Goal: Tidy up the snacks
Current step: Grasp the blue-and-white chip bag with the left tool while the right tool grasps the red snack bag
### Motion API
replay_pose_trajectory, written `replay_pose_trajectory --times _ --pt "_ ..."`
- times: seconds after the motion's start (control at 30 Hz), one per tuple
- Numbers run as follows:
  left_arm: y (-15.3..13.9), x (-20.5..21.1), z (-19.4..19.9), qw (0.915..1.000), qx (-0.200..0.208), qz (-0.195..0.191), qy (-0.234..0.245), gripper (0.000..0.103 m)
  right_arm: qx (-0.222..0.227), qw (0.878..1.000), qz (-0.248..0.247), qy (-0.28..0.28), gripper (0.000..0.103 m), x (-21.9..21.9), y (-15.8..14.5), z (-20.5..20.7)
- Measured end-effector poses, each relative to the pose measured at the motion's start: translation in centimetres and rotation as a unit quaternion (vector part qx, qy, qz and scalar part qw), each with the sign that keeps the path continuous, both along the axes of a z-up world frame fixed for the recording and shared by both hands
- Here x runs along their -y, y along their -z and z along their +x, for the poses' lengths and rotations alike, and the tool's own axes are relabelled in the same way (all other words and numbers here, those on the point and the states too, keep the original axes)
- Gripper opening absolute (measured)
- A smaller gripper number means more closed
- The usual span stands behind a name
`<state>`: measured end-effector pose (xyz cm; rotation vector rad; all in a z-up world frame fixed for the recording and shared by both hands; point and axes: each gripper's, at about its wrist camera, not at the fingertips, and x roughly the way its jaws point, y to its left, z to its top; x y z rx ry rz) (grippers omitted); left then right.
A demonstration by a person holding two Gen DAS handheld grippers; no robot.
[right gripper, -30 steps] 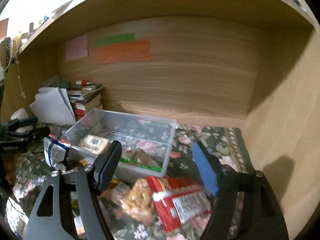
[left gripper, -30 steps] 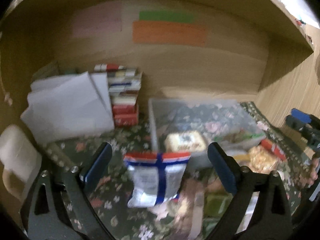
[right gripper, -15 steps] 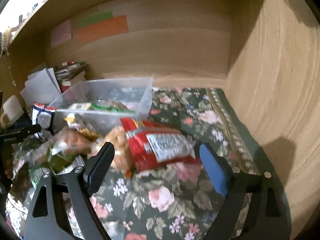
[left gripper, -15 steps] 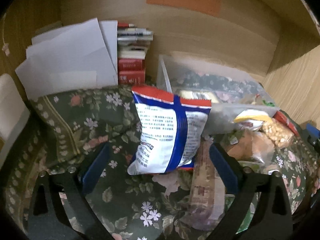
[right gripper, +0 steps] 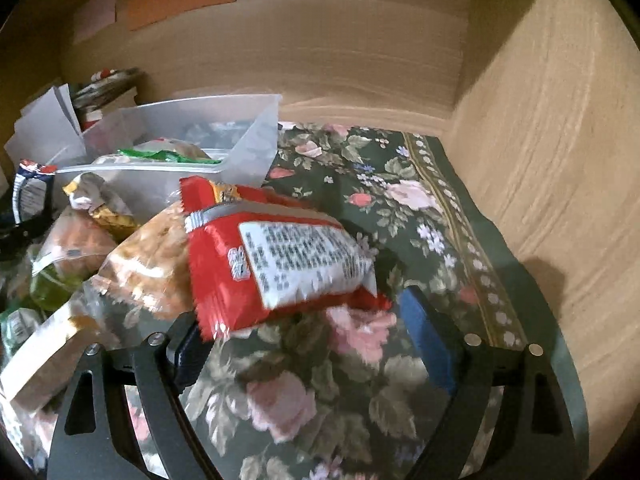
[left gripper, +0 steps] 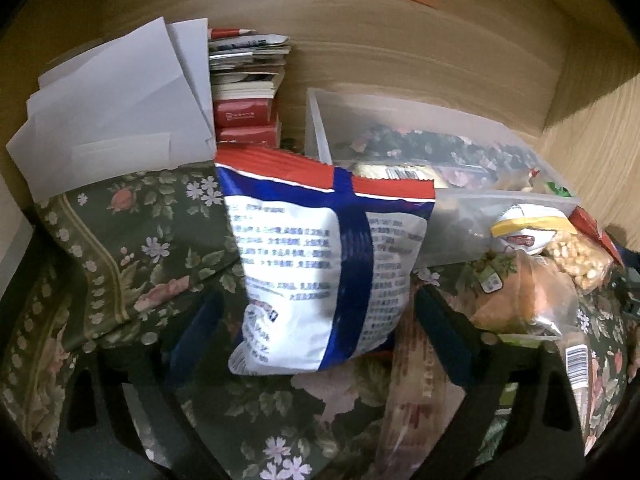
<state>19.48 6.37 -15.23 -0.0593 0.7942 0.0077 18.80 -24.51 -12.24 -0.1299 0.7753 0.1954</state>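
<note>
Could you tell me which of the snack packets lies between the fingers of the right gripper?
The red packet with the white label. It lies between the right gripper fingers, unlike the peanut bag beside it.

The left gripper (left gripper: 316,332) is angled downward, its jaws closing but nothing yet pressed. The right gripper (right gripper: 304,344) is likewise angled downward, jaws held wide apart.

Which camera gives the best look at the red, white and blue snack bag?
The left wrist view. There the red, white and blue bag fills the centre, its printed back readable as text, standing between the open jaws. The right wrist view catches only a small sliver of it at the far left edge, beside the clear bin.
</note>
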Motion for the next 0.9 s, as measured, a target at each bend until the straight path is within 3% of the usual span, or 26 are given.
replay_pose_trajectory --times 0.07,0.17,0.23,0.47,0.6,0.9 --pt "0.2 0.2 0.2 1.0000 -0.003 -0.002 0.006 0.082 -0.001 1.000 -0.003 -0.003 0.085 -0.1 0.0 0.6" --pt "0.2 0.2 0.2 1.0000 0.003 0.001 0.008 0.080 0.002 1.000 0.003 -0.006 0.082 0.0 -0.3 1.0" --pt "0.1 0.1 0.2 0.9999 0.006 -0.001 0.008 0.074 0.005 1.000 0.012 -0.008 0.075 0.1 -0.4 1.2" --pt "-0.1 -0.1 -0.5 0.9998 0.016 -0.004 0.005 0.066 0.011 1.000 0.028 -0.005 0.024 0.5 -0.5 1.3" --pt "-0.6 -0.3 -1.3 0.9996 0.027 -0.006 -0.001 0.062 0.023 0.999 0.030 -0.005 0.015 0.5 -0.8 1.0" --pt "-3.7 -0.6 -3.6 0.9977 0.067 -0.008 -0.006 0.061 0.049 0.998 0.033 -0.003 0.009 0.4 -1.9 -0.3"
